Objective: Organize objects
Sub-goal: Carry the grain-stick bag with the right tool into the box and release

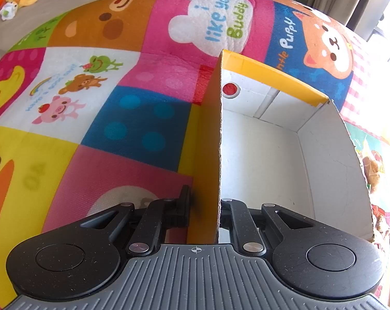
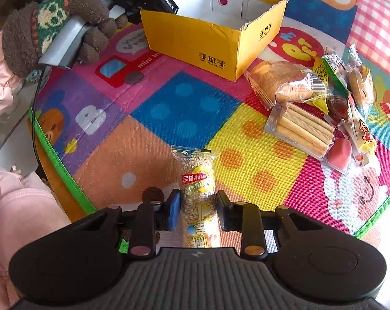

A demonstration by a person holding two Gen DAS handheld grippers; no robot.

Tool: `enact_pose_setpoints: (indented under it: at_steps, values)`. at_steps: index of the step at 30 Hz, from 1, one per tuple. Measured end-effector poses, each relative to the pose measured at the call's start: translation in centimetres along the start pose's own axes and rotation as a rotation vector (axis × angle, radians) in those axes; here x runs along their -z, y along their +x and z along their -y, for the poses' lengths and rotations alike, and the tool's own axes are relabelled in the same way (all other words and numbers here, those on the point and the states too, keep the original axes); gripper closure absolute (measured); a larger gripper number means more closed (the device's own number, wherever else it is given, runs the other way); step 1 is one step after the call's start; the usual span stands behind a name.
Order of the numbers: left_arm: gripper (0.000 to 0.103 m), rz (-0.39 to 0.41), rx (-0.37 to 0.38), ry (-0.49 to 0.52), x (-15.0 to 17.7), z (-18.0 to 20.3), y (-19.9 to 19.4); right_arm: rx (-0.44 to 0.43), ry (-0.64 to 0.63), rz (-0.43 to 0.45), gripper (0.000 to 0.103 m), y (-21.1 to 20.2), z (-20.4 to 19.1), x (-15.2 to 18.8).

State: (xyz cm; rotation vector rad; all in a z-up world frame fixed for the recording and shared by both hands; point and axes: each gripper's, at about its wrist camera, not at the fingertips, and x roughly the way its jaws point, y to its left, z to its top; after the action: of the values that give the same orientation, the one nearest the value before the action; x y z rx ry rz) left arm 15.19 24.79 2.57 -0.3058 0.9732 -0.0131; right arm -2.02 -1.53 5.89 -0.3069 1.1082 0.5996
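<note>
Left gripper pinches the box wall; right gripper straddles a snack bar.
The box ahead of the left gripper is empty, white inside. Only the right view shows the bar lying on the mat between the fingers; whether the pads press it I cannot tell. A snack pile sits ahead to the right, and a gloved hand holds the left gripper at the box's far-left side.

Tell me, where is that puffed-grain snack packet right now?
In the right wrist view, the puffed-grain snack packet lies on the play mat between the right gripper's fingers, nearer than the yellow box.
</note>
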Motion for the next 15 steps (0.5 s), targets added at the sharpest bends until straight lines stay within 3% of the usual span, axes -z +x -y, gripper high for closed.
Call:
enact_pose_setpoints:
  at_steps: [6,12,15]
  values:
    - [0.089,0.008,0.0,0.006,0.1,0.0,-0.1,-0.04,0.076,0.128,0.075,-3.7,1.0,-3.1]
    - [0.09,0.01,-0.004,0.006,0.2,0.0,-0.1,-0.158,0.244,0.384,0.075,-8.5,4.1,-10.0]
    - [0.09,0.01,-0.001,0.005,0.1,0.0,-0.1,-0.224,0.32,0.442,0.075,-7.9,5.4,-14.1]
